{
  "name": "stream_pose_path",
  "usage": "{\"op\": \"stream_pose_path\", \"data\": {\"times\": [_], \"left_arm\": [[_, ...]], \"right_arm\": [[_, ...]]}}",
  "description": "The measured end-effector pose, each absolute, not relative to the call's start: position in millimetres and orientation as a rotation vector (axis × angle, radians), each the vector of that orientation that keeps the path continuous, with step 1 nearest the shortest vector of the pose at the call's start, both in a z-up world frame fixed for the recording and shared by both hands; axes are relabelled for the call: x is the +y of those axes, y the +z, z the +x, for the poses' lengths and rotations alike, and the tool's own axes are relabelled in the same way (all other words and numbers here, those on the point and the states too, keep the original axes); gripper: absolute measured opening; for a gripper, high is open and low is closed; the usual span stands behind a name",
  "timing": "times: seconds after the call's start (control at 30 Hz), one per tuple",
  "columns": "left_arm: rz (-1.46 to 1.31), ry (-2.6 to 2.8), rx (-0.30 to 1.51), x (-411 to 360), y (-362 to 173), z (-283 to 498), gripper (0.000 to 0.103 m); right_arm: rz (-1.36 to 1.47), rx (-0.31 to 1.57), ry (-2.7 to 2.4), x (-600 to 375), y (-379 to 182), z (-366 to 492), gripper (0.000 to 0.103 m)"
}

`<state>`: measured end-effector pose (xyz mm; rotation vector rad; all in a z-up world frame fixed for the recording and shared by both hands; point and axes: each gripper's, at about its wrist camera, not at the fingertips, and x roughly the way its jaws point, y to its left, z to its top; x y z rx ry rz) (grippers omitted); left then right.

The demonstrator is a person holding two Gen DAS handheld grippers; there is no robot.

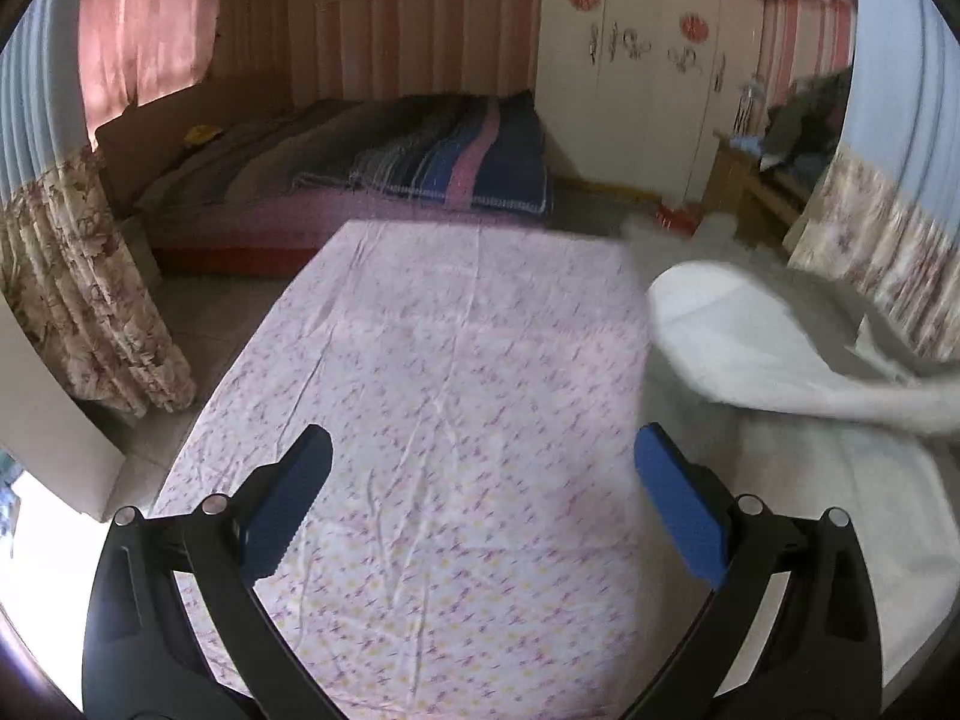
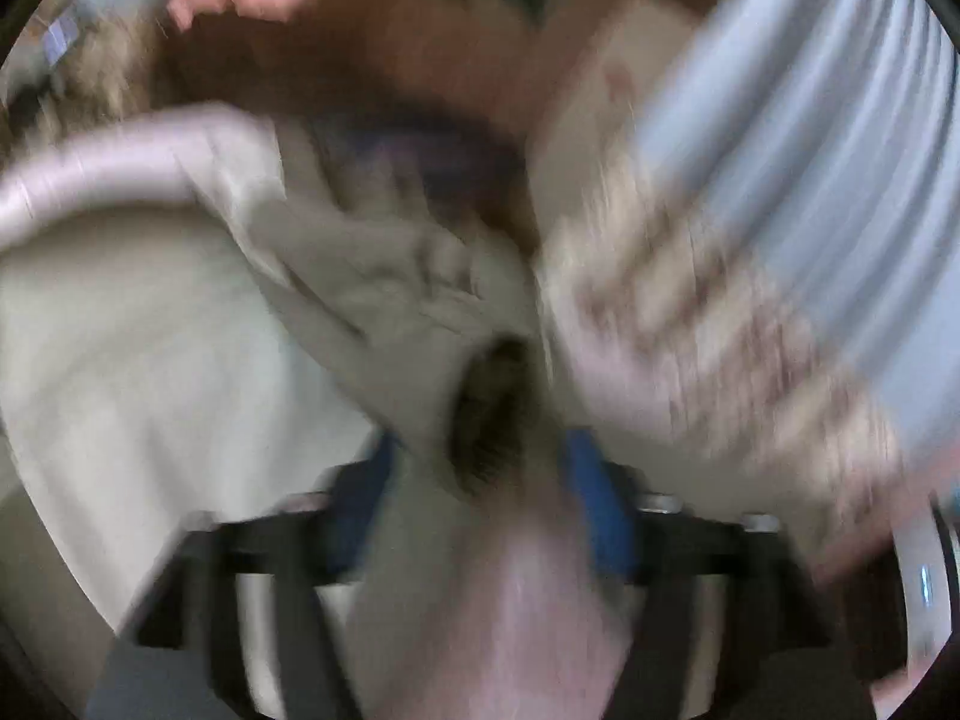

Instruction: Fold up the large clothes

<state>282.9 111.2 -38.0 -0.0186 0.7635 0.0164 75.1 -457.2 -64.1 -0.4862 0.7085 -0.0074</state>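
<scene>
A large white garment (image 1: 750, 336) lies over the right side of the table, which is covered with a pink flowered sheet (image 1: 450, 330). Part of the garment is lifted off the table and runs, blurred, toward the right edge of the left wrist view. My left gripper (image 1: 483, 438) hovers open over the sheet, nothing between its blue pads (image 1: 288, 504). The right wrist view is heavily blurred. There the white garment (image 2: 150, 330) is bunched between the blue pads (image 2: 594, 510) of my right gripper (image 2: 480, 450), filling the gap between them.
A bed with a striped blanket (image 1: 420, 150) stands beyond the table's far edge. A white wardrobe (image 1: 648, 60) is at the back right, with a wooden stand (image 1: 756, 180) beside it. Flowered curtains hang at the left (image 1: 78, 300) and right (image 1: 888, 252).
</scene>
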Motion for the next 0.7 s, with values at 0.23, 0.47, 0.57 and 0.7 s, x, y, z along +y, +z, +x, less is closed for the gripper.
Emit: {"op": "stream_pose_path", "data": {"times": [0.23,0.47,0.57,0.7], "left_arm": [[0.119,-0.074,0.779,65,-31,325,0.1],[0.175,-0.33,0.906,-37,-46,400,0.1],[0.23,-0.369,0.988,-74,-67,428,0.084],[0.266,-0.313,1.089,-90,-97,458,0.022]], "right_arm": [[0.083,0.778,-0.089,-547,-69,52,0.069],[0.595,0.971,0.114,-517,-103,126,0.07],[0.63,1.021,0.085,-499,-113,129,0.057],[0.551,1.023,0.107,-482,-108,148,0.022]]}}
